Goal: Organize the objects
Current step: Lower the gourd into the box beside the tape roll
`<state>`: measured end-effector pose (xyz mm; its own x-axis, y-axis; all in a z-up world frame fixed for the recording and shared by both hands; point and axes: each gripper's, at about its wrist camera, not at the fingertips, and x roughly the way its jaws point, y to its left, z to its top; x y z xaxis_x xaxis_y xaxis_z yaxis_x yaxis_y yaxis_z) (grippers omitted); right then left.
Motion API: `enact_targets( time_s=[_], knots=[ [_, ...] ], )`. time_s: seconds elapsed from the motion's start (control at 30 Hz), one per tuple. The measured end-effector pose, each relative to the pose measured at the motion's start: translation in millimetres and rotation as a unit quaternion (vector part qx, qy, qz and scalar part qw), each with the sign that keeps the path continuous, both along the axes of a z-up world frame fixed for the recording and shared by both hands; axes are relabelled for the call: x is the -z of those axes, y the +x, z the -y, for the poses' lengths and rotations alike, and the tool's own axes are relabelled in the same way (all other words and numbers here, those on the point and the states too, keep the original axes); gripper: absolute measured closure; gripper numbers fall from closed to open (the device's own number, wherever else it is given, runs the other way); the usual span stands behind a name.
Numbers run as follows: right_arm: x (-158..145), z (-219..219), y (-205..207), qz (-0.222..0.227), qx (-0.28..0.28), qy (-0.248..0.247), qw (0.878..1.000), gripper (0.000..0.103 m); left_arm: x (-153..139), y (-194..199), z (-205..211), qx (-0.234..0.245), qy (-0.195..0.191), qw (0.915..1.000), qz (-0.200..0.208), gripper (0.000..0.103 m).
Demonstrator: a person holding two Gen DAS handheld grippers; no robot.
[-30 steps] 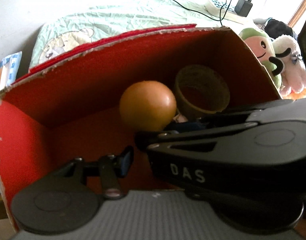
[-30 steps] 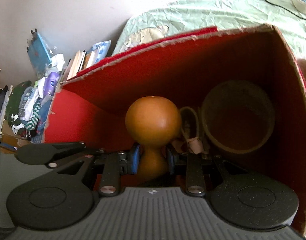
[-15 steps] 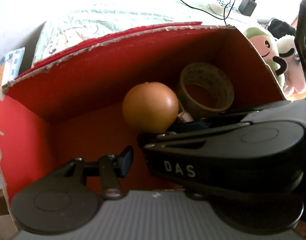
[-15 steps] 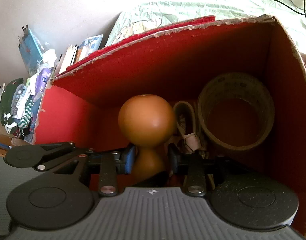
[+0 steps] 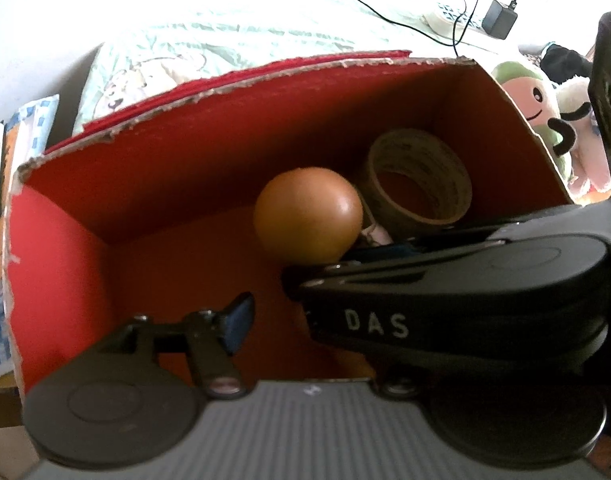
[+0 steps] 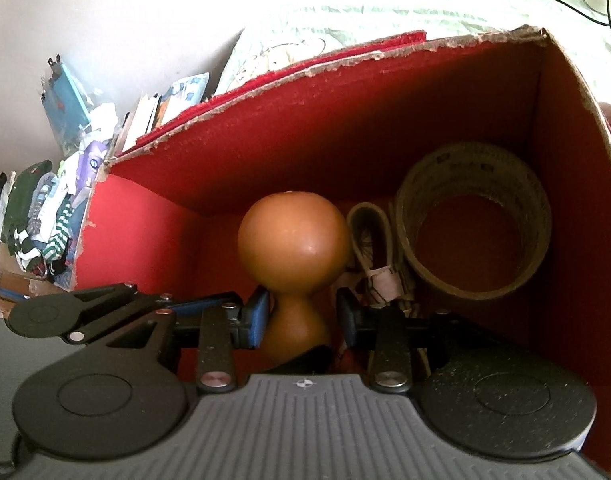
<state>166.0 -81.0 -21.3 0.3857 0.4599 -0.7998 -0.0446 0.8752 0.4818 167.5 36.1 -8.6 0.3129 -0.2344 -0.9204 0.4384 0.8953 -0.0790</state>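
The right claw [image 6: 303,316] reaches down into the red box [image 6: 425,120] with a brown knob [image 6: 293,240] between its pads. The blue pad sits against the knob's narrow neck on one side, while a sliver of red shows between the neck and the other pad, so the grip looks slack or just opening; whether it truly bears on the wood cannot be told. Holding at the neck makes sense: the round head above cannot slip down through the pads, and the knob stays upright as it goes in.

The knob stands low in the box near the middle of its floor, just beside a looped strap [image 6: 369,236] and a tape roll [image 6: 473,224] lying against the right wall. That leaves the left half of the floor bare for more things.

The left claw [image 5: 265,308] hangs over the near edge of the same box with nothing in it. Only its blue left pad is in view, the right claw's body covering the other side, so its opening cannot be judged. It seems to be waiting clear of the drop
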Motion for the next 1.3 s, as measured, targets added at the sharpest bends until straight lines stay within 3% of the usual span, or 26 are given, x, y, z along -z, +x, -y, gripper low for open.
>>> enact_targets(
  time_s=[0.43,0.7,0.97,1.3],
  knots=[
    [-2.6,3.1,-2.0,0.013,0.001,0.006,1.000,0.065,-3.1,-1.5,-5.1,-0.005,0.006,0.9999,0.012,0.029],
    [-4.5,4.6,-4.5,0.027,0.006,0.008,1.000,0.065,-3.1,-1.3,-6.8,-0.007,0.004,0.9999,0.012,0.029],
    [-4.3,10.2,-3.0,0.007,0.028,0.015,0.999,0.064,-2.7,-1.1,-6.9,-0.007,0.003,0.9999,0.010,0.028],
    [-14.7,9.4,-12.0,0.029,0.035,-0.016,0.999,0.064,-1.8,-3.1,-6.3,-0.009,0.003,0.9999,0.012,0.028]
  ],
)
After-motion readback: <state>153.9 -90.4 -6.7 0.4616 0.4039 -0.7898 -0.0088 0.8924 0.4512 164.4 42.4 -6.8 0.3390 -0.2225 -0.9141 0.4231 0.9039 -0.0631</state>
